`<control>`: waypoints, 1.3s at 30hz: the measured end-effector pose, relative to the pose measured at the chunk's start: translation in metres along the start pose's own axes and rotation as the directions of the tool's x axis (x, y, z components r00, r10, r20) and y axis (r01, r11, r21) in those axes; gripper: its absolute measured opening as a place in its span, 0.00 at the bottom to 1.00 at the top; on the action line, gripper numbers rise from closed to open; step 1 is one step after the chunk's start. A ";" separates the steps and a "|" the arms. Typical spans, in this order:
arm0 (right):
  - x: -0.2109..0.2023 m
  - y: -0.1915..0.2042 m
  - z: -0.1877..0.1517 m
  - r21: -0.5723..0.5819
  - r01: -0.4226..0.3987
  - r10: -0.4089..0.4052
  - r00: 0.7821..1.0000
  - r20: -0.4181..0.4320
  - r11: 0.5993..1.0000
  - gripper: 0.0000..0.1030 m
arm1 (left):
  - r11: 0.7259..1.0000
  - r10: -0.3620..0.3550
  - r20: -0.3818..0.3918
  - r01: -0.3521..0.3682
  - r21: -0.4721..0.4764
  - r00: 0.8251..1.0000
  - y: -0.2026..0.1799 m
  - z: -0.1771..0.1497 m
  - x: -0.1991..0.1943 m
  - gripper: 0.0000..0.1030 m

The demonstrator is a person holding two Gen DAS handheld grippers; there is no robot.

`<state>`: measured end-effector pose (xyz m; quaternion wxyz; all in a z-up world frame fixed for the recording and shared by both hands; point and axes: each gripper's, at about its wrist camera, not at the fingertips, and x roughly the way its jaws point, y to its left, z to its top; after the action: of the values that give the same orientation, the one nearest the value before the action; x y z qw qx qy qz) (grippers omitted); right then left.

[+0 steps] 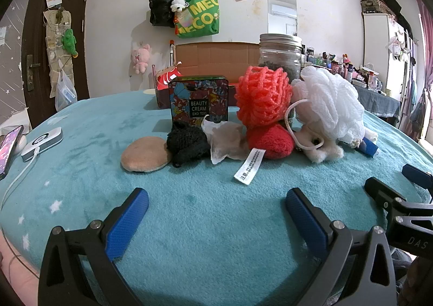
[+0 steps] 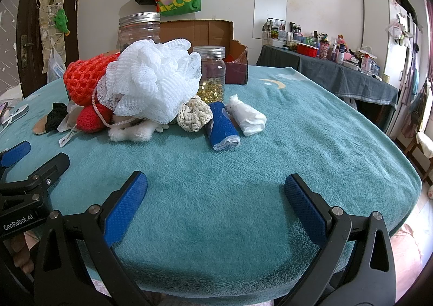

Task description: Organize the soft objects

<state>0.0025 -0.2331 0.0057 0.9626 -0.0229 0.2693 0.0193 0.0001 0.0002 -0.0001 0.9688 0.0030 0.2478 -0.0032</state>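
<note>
Soft objects (image 2: 151, 81) are still sitting heaped mid-table on the teal blanket (image 2: 297, 127); nothing sorted yet. I'm hovering left gripper (image 1: 216, 206) and right gripper (image 2: 215, 187), both spread, empty.

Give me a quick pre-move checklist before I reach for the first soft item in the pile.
1. Left gripper open and empty: ok.
2. Right gripper open and empty: ok.
3. Blanket between both sets of fingers and the pile free of obstacles: ok.
4. Rolled blue cloth lying apart at the pile's edge, easy to pick: ok.
5. White mesh bath pouf free to lift alone: not ok; it rests on other items and its cord loops down among them.
6. Destination for sorted items, perhaps the cardboard box behind the pile: cannot tell.
</note>
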 end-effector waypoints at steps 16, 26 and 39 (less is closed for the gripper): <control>0.000 0.000 0.000 0.000 0.000 0.000 1.000 0.000 1.000 1.00 | 1.000 -0.001 -0.001 0.001 -0.001 1.000 0.000 0.000 0.000 1.00; 0.001 -0.001 0.000 0.000 0.000 0.000 1.000 0.000 1.000 1.00 | 1.000 -0.001 -0.002 0.001 -0.002 1.000 0.000 0.000 0.000 1.00; 0.001 -0.003 0.002 0.000 0.000 0.000 1.000 0.000 1.000 1.00 | 1.000 -0.002 -0.003 0.002 -0.002 1.000 0.000 0.000 0.000 1.00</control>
<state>0.0044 -0.2360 0.0069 0.9625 -0.0227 0.2695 0.0193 0.0001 0.0003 -0.0001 0.9684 0.0017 0.2492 -0.0037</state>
